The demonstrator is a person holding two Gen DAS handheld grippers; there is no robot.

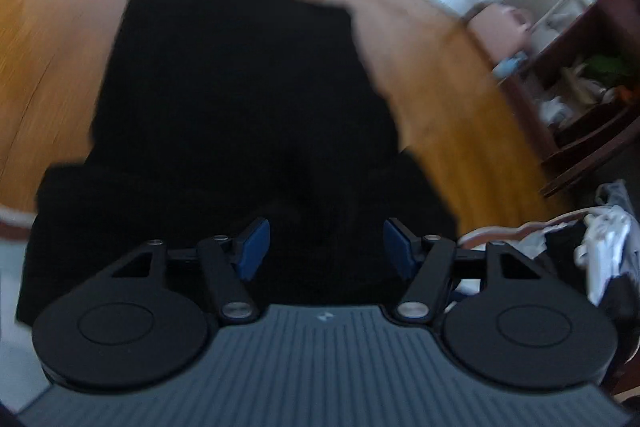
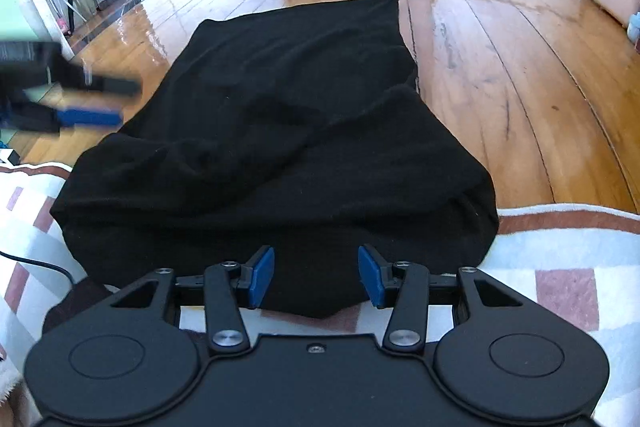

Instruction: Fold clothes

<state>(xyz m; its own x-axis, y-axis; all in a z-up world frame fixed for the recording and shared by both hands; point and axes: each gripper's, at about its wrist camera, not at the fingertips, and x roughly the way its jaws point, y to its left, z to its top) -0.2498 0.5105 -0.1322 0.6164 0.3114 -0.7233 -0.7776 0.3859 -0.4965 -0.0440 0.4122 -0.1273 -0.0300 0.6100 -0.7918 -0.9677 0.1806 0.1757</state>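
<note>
We see our left gripper (image 1: 326,247) with its blue pads (image 1: 253,247) apart and nothing pinched, the black garment (image 1: 240,115) spread beyond and beneath our fingertips on the wooden floor (image 1: 440,75).

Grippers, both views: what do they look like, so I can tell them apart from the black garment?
Both match. The left gripper and right gripper each have two blue pads on black linkage arms with silver pivot screws, flanked by round black discs. The left's housing is grey and ribbed, with a small pale logo; the right's looks plain black. No sleeves or hands show.
</note>
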